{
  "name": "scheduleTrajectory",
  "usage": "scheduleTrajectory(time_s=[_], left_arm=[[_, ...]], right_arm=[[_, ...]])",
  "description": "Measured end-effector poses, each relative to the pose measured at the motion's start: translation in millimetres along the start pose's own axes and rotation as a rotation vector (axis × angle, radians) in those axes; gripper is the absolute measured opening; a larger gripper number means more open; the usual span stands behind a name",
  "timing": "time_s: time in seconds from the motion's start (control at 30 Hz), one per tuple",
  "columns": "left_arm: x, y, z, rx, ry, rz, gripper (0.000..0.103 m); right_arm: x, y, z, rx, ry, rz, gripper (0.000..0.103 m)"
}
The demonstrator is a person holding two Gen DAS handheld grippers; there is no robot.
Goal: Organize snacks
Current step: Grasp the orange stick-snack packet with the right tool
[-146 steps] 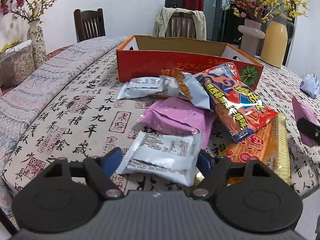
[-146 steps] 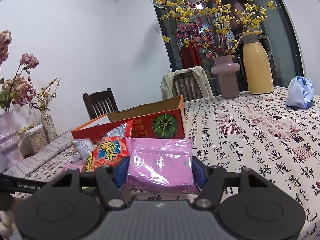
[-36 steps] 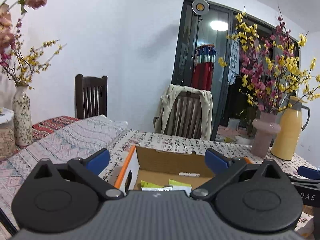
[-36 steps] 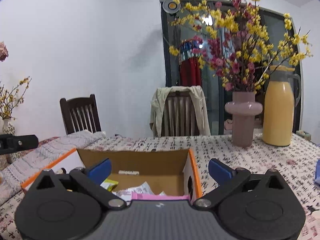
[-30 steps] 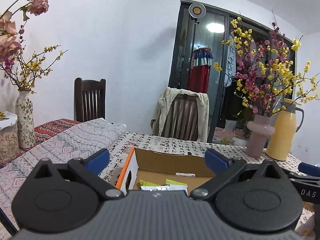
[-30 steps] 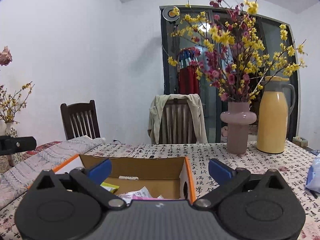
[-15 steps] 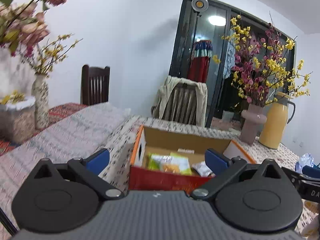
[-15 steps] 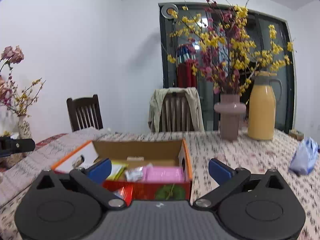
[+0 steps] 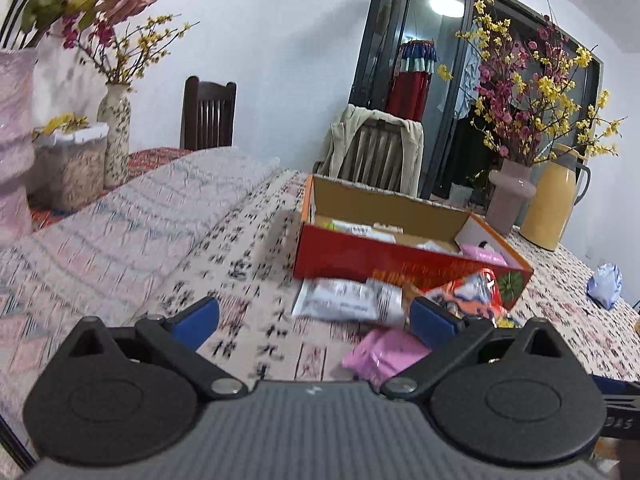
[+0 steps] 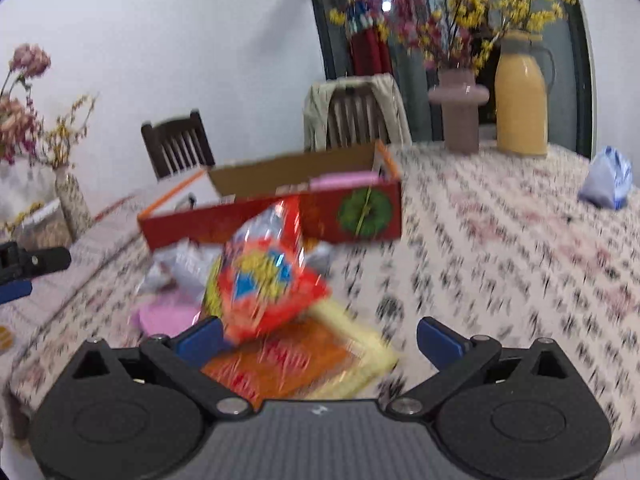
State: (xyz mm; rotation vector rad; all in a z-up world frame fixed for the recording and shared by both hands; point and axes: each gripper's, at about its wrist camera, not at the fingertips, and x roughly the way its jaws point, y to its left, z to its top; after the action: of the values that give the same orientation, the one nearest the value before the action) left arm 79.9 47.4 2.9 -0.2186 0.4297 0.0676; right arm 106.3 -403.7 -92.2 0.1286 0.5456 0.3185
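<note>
Dining room, white walls, dark-framed glass door behind; table covered by a calligraphy-print tablecloth (image 9: pixel 256 280). Both views are motion-blurred.

Item 1: red cardboard box (image 9: pixel 384 256), open-topped, long axis running left to right across the left wrist view, green emblem on its right front corner. It holds several packets, among them a pink packet (image 9: pixel 484 256) lying at the right end; the others are too blurred to name.

Item 2: silver-white packet (image 9: pixel 348 300), flat on the cloth just in front of the box, long axis roughly parallel to the box front.

Item 3: red-orange snack bag (image 10: pixel 268 276), leaning with its top edge against the box front, long axis running toward the box.

Item 4: second pink packet (image 9: pixel 384 354), flat on the cloth, near the camera, partly hidden by the gripper body.

Item 5: orange-and-yellow flat pack (image 10: pixel 304 360), lying under the lower end of the red-orange bag, long axis diagonal.

Left gripper (image 9: pixel 316 320): blue-tipped fingers spread wide, holding nothing, above the cloth.

Right gripper (image 10: pixel 320 340): fingers spread wide, empty, framing the orange-and-yellow pack; contact cannot be told.

Background: yellow thermos (image 10: pixel 520 100), mauve vase (image 10: pixel 458 108) with blossom branches, two chairs.
</note>
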Motion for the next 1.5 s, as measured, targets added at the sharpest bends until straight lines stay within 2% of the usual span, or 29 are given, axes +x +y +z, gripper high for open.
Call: scheduleTrajectory(time_s=[0.17, 0.33, 0.47, 0.57, 1.0, 1.23, 1.37, 1.47, 1.5], left_arm=[[-12.8, 10.0, -6.5, -0.015, 0.002, -0.002, 0.103], [-20.2, 21.8, -10.7, -0.044, 0.001, 0.001, 0.103], [-20.8, 30.5, -14.2, -0.067, 0.008, 0.01, 0.103], [-20.3, 37.3, -16.2, -0.088, 0.012, 0.016, 0.103], [-19.2, 41.1, -17.7, -0.097, 0.02, 0.033, 0.103], [-15.3, 37.0, -19.4, -0.091, 0.034, 0.044, 0.103], [-13.7, 34.3, -20.5, -0.083, 0.04, 0.046, 0.103], [-11.9, 32.2, -22.1, -0.079, 0.049, 0.047, 0.103], [-11.3, 31.1, -22.5, -0.077, 0.052, 0.046, 0.103]], right_arm=[[3.9, 26.5, -1.6, -0.022, 0.029, -0.027, 0.103], [19.3, 57.8, -2.5, -0.088, 0.055, -0.109, 0.103], [30.1, 68.1, -7.5, -0.148, 0.068, -0.172, 0.103], [29.1, 67.5, -10.2, -0.171, 0.074, -0.186, 0.103], [10.6, 25.7, -23.9, -0.294, 0.061, -0.182, 0.101], [2.4, 5.7, -26.7, -0.227, 0.068, -0.16, 0.101], [1.2, -8.3, -28.8, -0.122, 0.086, -0.08, 0.093], [-1.4, -10.6, -31.2, -0.129, 0.075, -0.073, 0.089], [-2.2, -11.6, -31.3, -0.132, 0.074, -0.069, 0.085]])
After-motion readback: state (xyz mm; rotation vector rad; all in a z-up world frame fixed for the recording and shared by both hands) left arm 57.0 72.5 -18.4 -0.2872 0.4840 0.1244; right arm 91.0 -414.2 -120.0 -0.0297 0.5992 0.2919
